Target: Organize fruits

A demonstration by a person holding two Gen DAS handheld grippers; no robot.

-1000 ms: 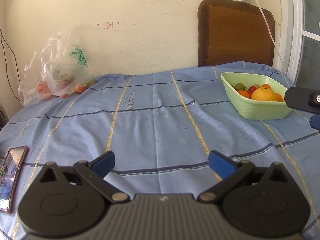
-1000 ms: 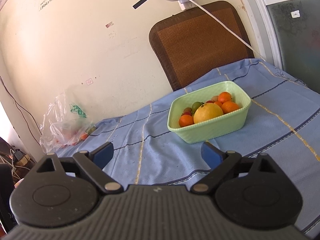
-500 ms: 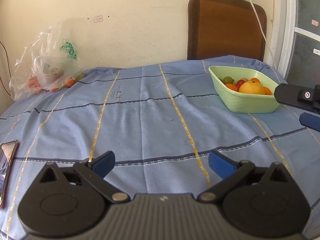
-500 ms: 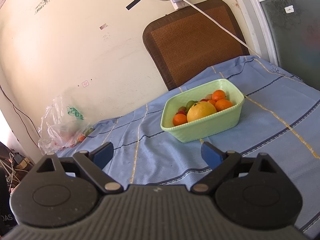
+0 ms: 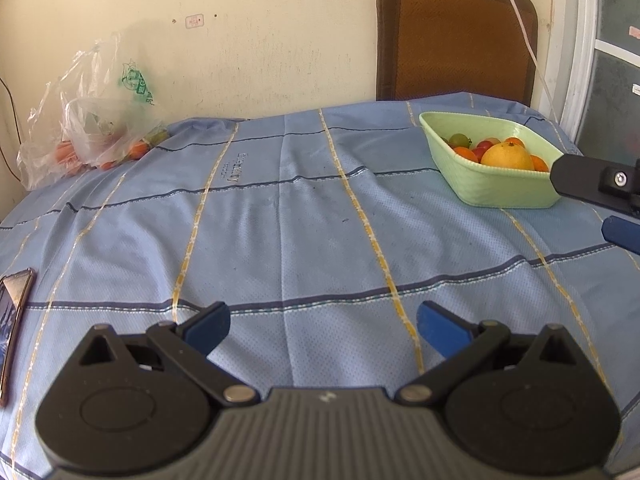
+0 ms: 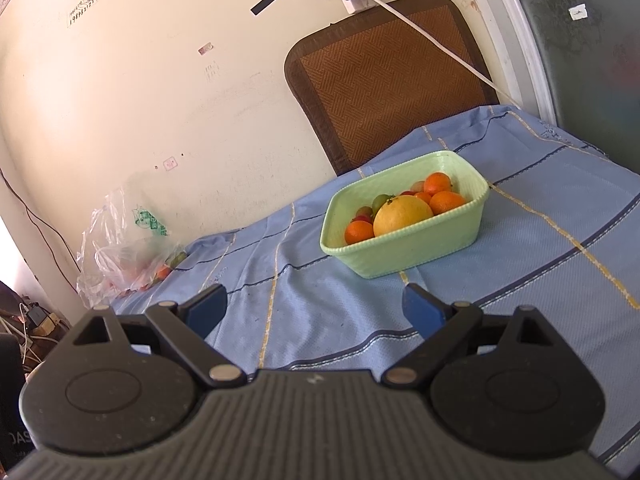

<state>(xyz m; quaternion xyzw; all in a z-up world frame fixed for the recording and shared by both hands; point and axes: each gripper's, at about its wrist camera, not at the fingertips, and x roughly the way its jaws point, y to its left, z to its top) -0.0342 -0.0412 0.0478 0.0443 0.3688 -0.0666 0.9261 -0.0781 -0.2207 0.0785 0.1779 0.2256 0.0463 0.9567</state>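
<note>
A light green basket (image 5: 500,188) (image 6: 424,252) stands on the blue cloth at the far right. It holds a large yellow-orange fruit (image 5: 507,156) (image 6: 402,215), small oranges (image 6: 446,201), green grapes (image 5: 458,139) and red fruits. A clear plastic bag (image 5: 92,120) (image 6: 124,252) with more fruit lies at the far left by the wall. My left gripper (image 5: 323,328) is open and empty over the cloth's near middle. My right gripper (image 6: 315,310) is open and empty, just short of the basket; one of its fingers (image 5: 588,184) shows in the left wrist view.
A blue checked tablecloth (image 5: 300,220) covers the table. A phone (image 5: 14,320) lies at the near left edge. A brown woven mat (image 6: 384,80) leans on the wall behind the basket, with a white cable (image 6: 432,36) across it. A window frame (image 6: 520,40) is at right.
Both grippers have moved forward and slightly left over the table. The basket now sits closer in the right wrist view. Both stay open and empty.
</note>
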